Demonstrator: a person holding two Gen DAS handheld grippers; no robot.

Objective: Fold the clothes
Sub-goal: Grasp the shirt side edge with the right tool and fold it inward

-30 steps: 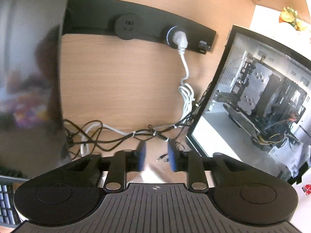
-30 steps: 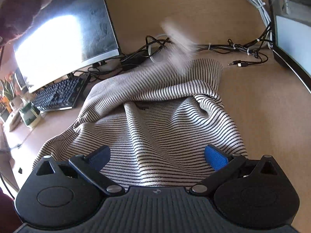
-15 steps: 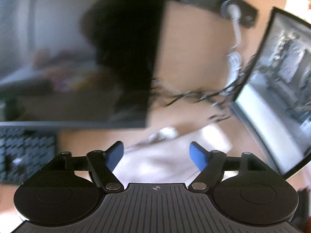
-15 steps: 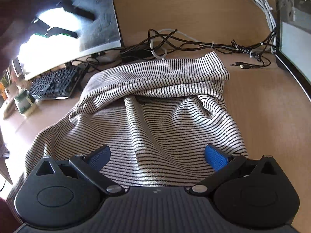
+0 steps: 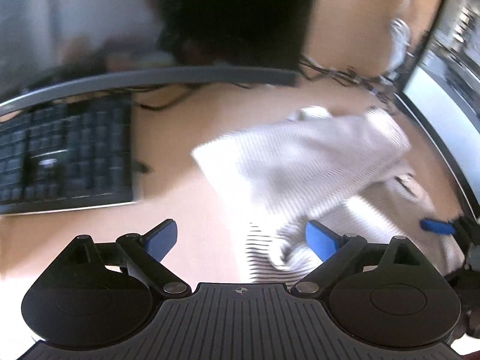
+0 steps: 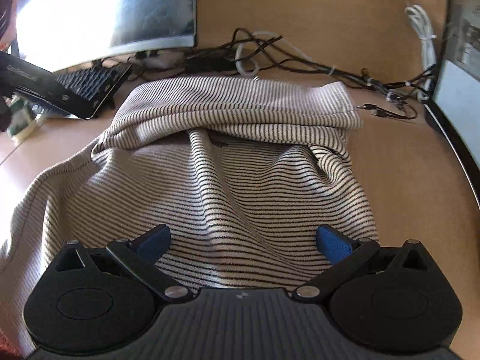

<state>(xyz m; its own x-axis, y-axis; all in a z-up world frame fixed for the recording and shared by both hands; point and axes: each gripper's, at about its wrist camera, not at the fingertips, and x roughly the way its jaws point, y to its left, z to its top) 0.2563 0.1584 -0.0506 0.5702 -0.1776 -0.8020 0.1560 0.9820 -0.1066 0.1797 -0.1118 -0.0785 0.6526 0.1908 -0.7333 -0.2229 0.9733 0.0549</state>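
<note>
1. Cream knit garment with thin black stripes (image 6: 228,180) spread over the light wooden bench (image 6: 405,180), far end doubled back into a thick band across its width, rumpled ridges running down the middle.
2. Right gripper (image 6: 243,241) poised low over the near edge of the garment — blue-padded jaws set wide apart, cloth lying beneath and between them, pads not pressing on it.
3. Left gripper (image 5: 241,237) above bare bench and the garment's left edge; jaws just been opening, now spread wide, nothing clamped. Right pad close against a fold of cloth; contact unclear in the motion blur.
4. Same garment (image 5: 315,162) washed out and smeared in the left wrist view, with a blue pad of the right gripper (image 5: 435,226) at its far right side.
5. Black keyboard (image 6: 90,85) left of the garment, under a dark monitor (image 6: 105,15).
6. Tangle of black and white cables (image 6: 300,60) behind the folded band — near it, not touching.
</note>
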